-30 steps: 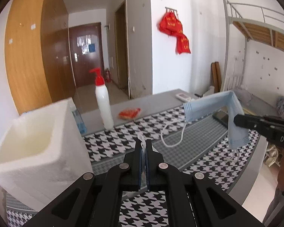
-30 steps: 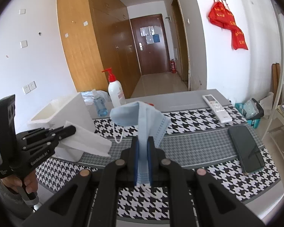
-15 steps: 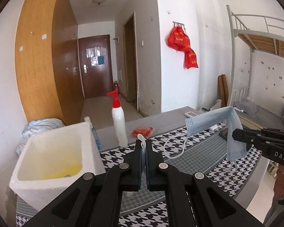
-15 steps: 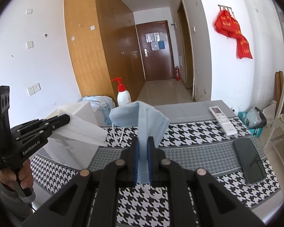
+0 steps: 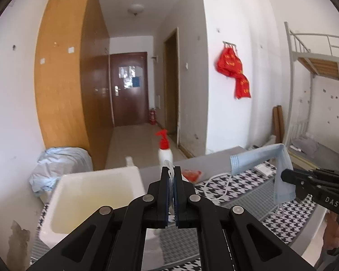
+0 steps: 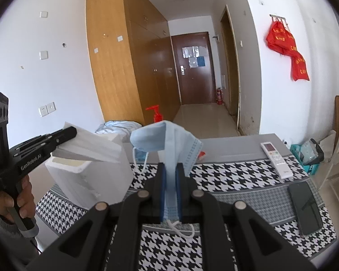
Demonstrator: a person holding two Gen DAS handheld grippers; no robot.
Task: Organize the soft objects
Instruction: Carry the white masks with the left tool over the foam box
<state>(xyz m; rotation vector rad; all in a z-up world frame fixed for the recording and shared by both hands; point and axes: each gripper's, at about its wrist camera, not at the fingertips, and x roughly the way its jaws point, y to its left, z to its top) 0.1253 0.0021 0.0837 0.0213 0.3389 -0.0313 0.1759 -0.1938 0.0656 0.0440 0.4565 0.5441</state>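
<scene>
Above the houndstooth table (image 6: 237, 178), left hand-held gripper (image 5: 171, 176) pinches a tissue (image 6: 90, 144), right hand-held gripper (image 6: 169, 176) clamps a face mask (image 6: 169, 140); both likely go next into the foam box (image 5: 90, 194).

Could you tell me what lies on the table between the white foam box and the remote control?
In the right wrist view, between the foam box and the remote control lies a small red packet on grey table, partly hidden by the blue face mask in the right hand-held gripper.

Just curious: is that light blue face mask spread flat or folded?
Folded: the light blue face mask droops doubled over the shut right gripper.
</scene>
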